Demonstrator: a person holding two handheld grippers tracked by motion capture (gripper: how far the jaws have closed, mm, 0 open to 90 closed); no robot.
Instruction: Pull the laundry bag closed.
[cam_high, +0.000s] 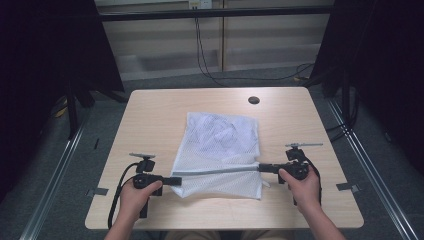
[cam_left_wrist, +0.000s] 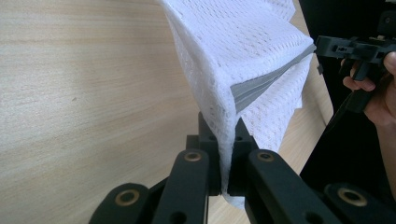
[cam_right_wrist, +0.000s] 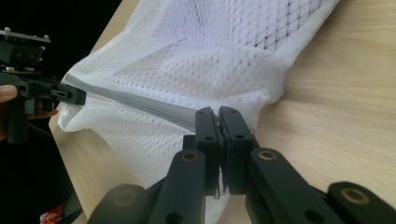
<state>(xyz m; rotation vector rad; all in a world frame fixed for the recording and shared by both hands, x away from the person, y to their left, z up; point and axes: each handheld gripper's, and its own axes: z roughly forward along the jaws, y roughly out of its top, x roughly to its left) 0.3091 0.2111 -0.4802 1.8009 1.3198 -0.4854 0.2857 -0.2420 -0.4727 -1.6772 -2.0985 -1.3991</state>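
A white mesh bag with a grey zipper band lies on the wooden table, its near part lifted. My left gripper is shut on the bag's left end of the band; in the left gripper view the mesh is pinched between the jaws of that gripper. My right gripper is shut on the band's right end, seen clamped at the right gripper with the grey band running off to the other gripper. The band is stretched taut between both.
A small dark round hole sits near the table's far edge. Black curtains and frame posts flank the table, and cables trail on the floor behind. Bare tabletop lies left and right of the bag.
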